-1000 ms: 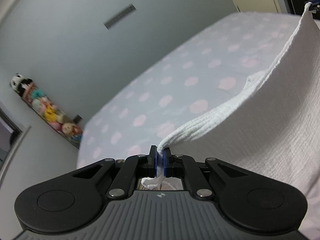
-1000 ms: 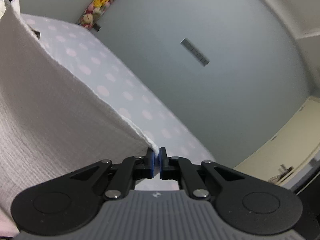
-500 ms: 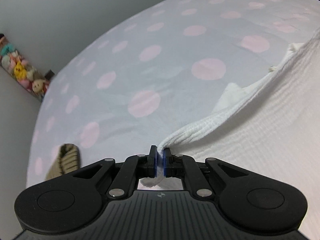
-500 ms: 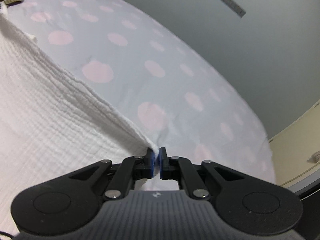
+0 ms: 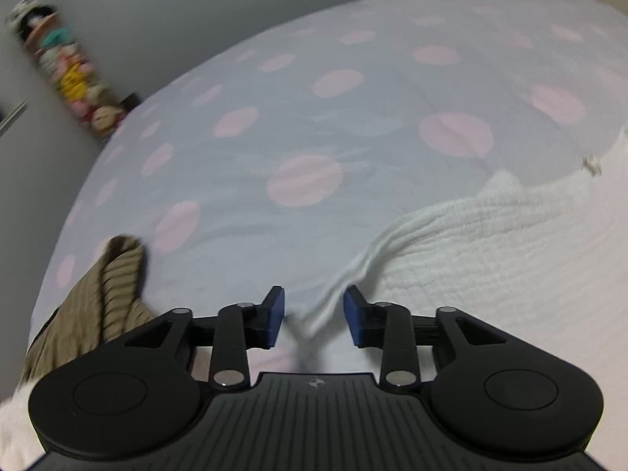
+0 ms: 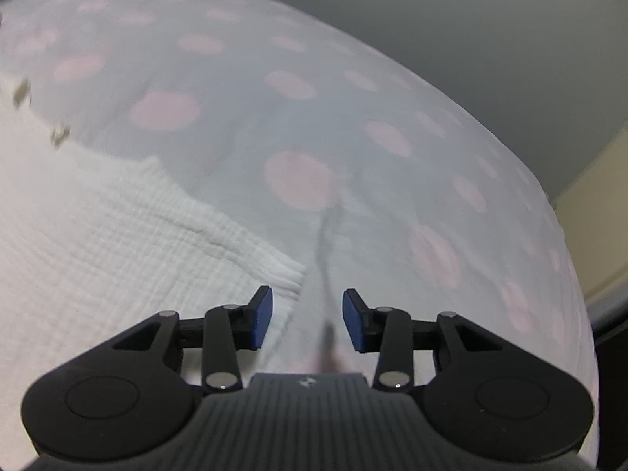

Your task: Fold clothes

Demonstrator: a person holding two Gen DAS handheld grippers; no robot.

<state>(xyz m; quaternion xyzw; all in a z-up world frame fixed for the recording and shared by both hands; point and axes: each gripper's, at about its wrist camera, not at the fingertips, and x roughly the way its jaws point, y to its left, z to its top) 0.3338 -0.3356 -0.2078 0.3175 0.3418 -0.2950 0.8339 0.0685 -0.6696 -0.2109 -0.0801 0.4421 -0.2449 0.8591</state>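
Observation:
A white crinkled garment (image 5: pixel 490 259) lies spread on the bed with its edge bunched. My left gripper (image 5: pixel 313 316) is open just above the bed, and a corner of the garment's edge lies loose between its blue pads. In the right wrist view the same garment (image 6: pixel 117 243) lies at the left. My right gripper (image 6: pixel 307 318) is open, and the garment's corner lies by its left fingertip, touching neither pad.
The bed sheet (image 5: pixel 314 125) is pale blue with pink dots, also in the right wrist view (image 6: pixel 353 137). A brown ribbed garment (image 5: pixel 94 298) lies crumpled at the left. A hanging row of plush toys (image 5: pixel 66 70) is on the grey wall. A cream door (image 6: pixel 604 212) stands at the right.
Both grippers lowered the white garment onto the bed and then opened, letting go of its corners. The cloth now lies flat instead of hanging stretched between them.

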